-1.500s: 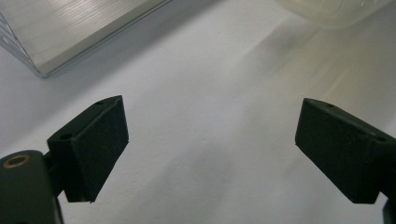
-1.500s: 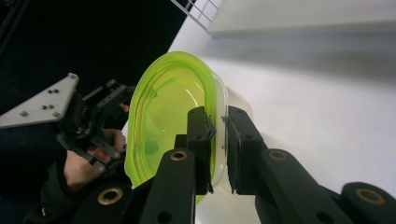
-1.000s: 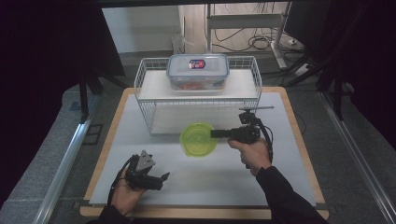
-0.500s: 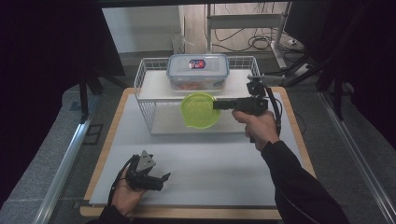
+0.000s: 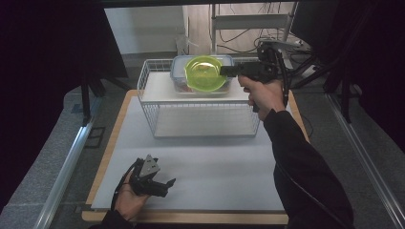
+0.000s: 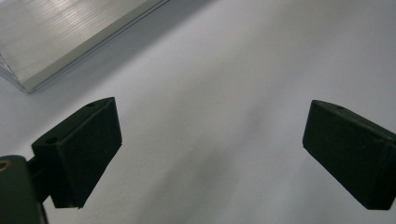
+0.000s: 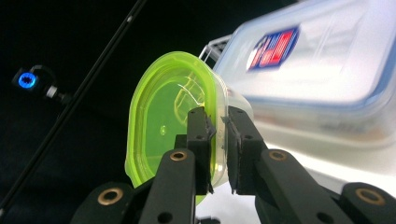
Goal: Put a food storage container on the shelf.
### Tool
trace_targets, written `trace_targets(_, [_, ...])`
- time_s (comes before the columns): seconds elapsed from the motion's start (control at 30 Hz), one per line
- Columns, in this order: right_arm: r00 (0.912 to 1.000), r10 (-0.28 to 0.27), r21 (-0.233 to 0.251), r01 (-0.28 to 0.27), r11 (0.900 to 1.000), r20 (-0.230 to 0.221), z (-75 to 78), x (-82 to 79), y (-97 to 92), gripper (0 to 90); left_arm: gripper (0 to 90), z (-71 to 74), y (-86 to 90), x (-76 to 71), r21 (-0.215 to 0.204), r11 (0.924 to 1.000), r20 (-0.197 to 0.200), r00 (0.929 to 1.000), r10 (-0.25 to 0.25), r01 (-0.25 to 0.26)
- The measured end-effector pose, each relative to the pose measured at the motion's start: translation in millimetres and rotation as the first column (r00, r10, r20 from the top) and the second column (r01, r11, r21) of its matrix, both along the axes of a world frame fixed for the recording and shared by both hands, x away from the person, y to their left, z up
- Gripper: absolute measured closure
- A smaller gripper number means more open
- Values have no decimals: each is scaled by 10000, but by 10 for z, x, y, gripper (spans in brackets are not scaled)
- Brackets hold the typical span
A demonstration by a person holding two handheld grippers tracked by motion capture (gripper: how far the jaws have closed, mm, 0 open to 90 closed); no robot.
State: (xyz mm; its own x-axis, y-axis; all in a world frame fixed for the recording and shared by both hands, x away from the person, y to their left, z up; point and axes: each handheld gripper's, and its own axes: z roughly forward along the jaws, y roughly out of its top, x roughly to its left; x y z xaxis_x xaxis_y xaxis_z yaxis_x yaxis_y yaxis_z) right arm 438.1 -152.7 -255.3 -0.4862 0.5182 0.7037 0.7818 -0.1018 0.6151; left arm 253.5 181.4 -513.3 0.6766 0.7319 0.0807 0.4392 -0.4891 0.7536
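High view: the right hand-held gripper (image 5: pixel 224 71) holds a green bowl (image 5: pixel 205 74) by its rim, above the lidded container (image 5: pixel 179 71) on top of the wire rack (image 5: pixel 200 102). The left hand-held gripper (image 5: pixel 165 186) rests on the bench (image 5: pixel 215 167), well in front of the rack.

Left gripper view: jaws wide, nothing between them.

Right gripper view: pads pinch the bowl's (image 7: pixel 163 126) thin wall beside the container (image 7: pixel 322 74); such an edge grip could let the bowl swivel or slip.
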Motion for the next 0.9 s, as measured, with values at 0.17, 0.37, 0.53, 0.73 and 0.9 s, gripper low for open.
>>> trace_targets(0.17, [9978,-639,165,641,9978,-155,93,171,27,810,42,-3,-9,-2,71,10000,35,10000,-66,65])
trace_targets(0.37, [9912,-1296,64,1298,9915,-282,157,347,104,810,42,-9,-8,-1,37,9999,25,9999,-103,103])
trace_targets(0.53, [9804,-1930,-195,1924,9811,-399,196,500,180,810,42,-12,-14,-4,32,9999,59,9999,-138,138])
trace_targets(0.73, [9721,-2288,-456,2266,9729,-516,176,637,274,809,43,-10,-17,-6,47,9998,117,9998,-190,189])
trace_targets(0.9, [9620,-2590,-574,2548,9653,-862,121,721,333,809,43,-12,-16,-6,49,9998,125,9997,-214,213])
